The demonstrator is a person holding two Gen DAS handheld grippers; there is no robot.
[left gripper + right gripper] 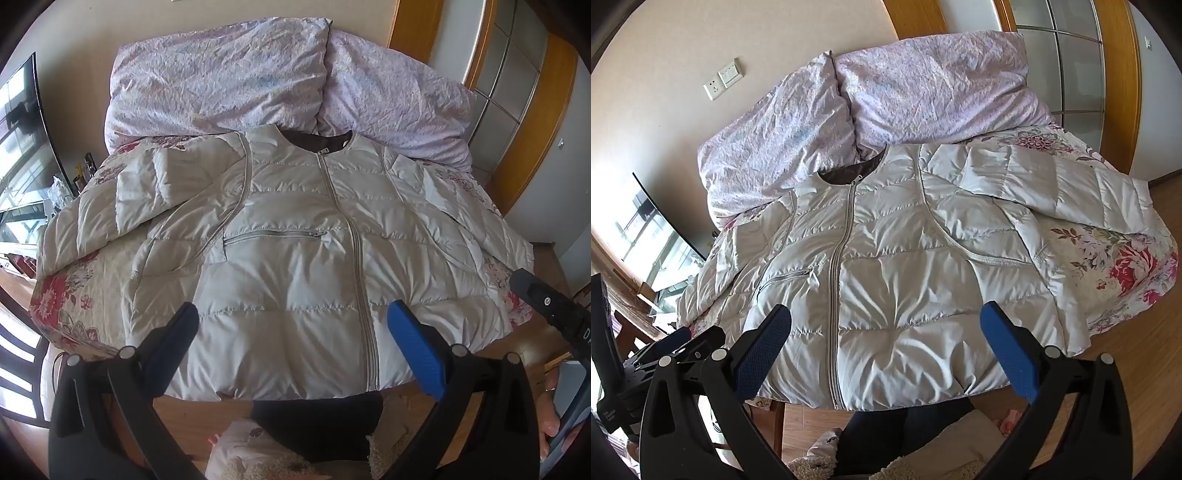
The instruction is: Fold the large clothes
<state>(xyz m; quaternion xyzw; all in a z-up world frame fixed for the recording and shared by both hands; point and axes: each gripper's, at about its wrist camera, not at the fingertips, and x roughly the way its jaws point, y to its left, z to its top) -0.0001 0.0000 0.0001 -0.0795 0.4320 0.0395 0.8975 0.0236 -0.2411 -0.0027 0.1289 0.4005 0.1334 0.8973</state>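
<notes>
My left gripper (pixel 293 334) and right gripper (pixel 886 332) hovered wide-jawed, empty; the slippery jacket (pixel 295 266) could slide off the bed's (pixel 74 314) near edge.

Bed (pixel 70 314) with floral cover carries white padded jacket (pixel 295 266), spread front-up, zipped, collar toward wall. One sleeve folded back on itself. Crumpled lilac quilt (pixel 229 74) heaped at far end, touching jacket collar.
</notes>
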